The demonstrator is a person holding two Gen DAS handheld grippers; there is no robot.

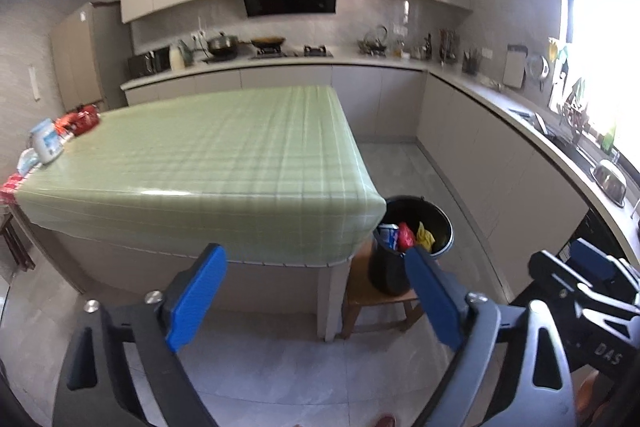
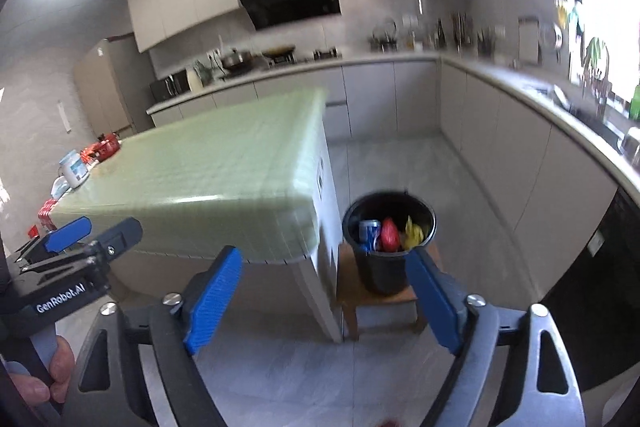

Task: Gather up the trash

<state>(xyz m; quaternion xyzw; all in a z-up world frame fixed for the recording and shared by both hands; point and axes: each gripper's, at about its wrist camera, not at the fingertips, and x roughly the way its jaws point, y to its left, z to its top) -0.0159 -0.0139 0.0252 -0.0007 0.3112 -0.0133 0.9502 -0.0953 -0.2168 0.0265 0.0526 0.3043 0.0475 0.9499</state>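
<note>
Now both grippers hang back from the bench [image 1: 224, 147], left gripper [image 1: 316, 291] and right gripper [image 2: 324, 291] w/ fingers wide, nothing btwn. Bin [image 2: 388, 247] sits upright on a stool [image 2: 380, 303] by the bench corner, mouth up, long axis vertical; can, red and yellow wrappers inside. Prob. done: scan the bench's far-left clutter [image 1: 60, 135] before quitting.

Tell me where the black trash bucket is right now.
The black trash bucket stands on a small wooden stool on the floor, right of the green-clothed table at its near corner, in both wrist views.
</note>
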